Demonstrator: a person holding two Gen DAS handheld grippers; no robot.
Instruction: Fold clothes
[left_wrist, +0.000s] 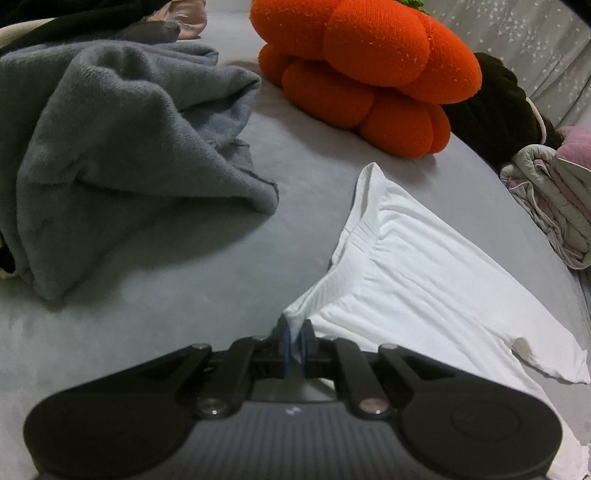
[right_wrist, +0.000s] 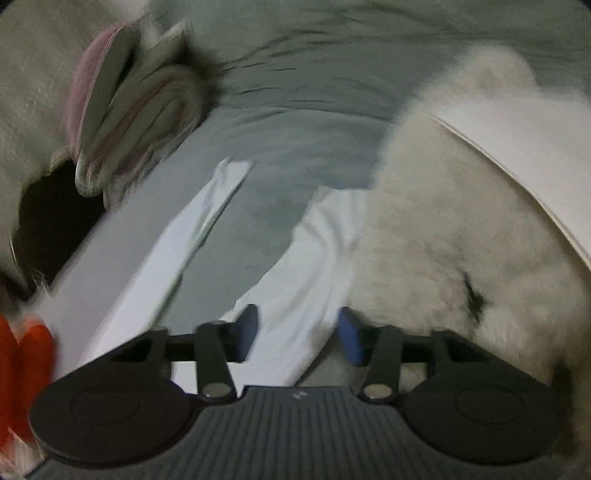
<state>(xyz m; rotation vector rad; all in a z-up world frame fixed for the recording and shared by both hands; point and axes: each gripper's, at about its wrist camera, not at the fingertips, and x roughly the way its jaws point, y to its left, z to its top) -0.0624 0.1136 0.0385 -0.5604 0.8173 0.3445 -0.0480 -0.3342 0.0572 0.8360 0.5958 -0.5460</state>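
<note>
Left gripper pinches the white garment at its waistband corner on the grey bed, while right gripper hovers, fingers spread wide over a white leg.

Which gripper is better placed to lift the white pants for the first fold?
Left. The left gripper is already shut on the waistband corner of the white pants. The right gripper is open, only straddling a leg without gripping it.

Surface: grey bed sheet.
Cushion: orange pumpkin plush, resting on the sheet.
Plush: white fluffy toy, lying just beside the right edge.
</note>
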